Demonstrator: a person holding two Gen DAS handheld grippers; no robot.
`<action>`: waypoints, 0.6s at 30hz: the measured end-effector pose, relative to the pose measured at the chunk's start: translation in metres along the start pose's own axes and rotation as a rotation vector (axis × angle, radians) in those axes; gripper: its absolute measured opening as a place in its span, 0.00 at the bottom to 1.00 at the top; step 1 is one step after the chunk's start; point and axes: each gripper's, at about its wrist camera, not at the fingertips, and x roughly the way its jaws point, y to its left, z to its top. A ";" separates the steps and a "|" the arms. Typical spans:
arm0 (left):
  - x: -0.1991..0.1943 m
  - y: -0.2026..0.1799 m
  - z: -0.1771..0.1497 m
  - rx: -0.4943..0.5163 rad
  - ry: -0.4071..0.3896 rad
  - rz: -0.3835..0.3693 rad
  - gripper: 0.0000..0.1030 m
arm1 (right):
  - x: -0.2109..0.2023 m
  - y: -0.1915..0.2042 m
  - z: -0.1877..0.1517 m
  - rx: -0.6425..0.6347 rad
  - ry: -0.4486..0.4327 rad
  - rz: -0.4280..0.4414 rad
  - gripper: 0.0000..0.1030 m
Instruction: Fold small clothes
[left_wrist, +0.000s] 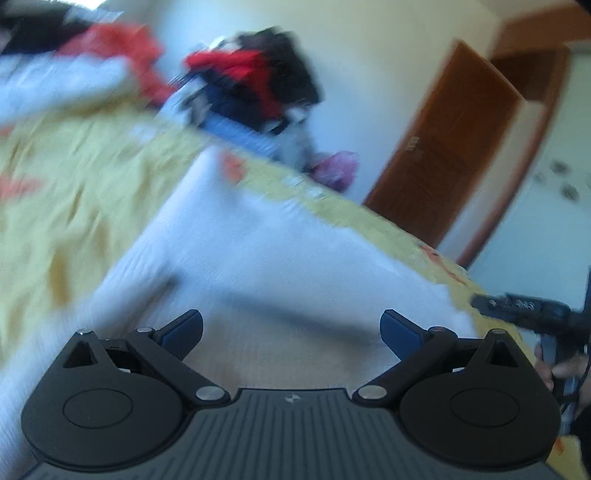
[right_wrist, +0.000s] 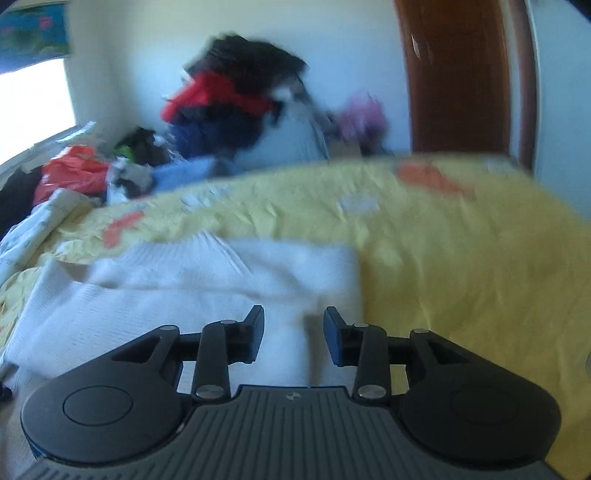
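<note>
Folding looks mid-step: white ribbed knit garment (right_wrist: 192, 288) lies on the yellow bedsheet (right_wrist: 461, 258); left hand-held gripper (left_wrist: 291, 332) wide open, right hand-held gripper (right_wrist: 293, 336) partly open, both empty. Next, grasp an edge.

Left gripper (left_wrist: 291, 334) with fingers (left_wrist: 184, 330) spread wide and empty, white knitted garment (left_wrist: 258, 251) flat on yellow bedsheet (left_wrist: 74, 177), blurred clothes pile (left_wrist: 255, 81) beyond, brown door (left_wrist: 443, 147), right gripper (left_wrist: 517, 310) at right edge.
</note>
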 end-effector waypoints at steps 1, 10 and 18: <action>-0.001 -0.010 0.008 0.047 -0.042 -0.007 1.00 | 0.000 0.006 0.003 -0.032 -0.012 0.018 0.37; 0.148 -0.025 0.066 0.336 0.215 0.235 1.00 | 0.079 0.041 0.011 -0.068 0.151 0.011 0.50; 0.167 -0.004 0.060 0.344 0.202 0.207 1.00 | 0.084 0.044 -0.015 -0.181 0.025 0.017 0.54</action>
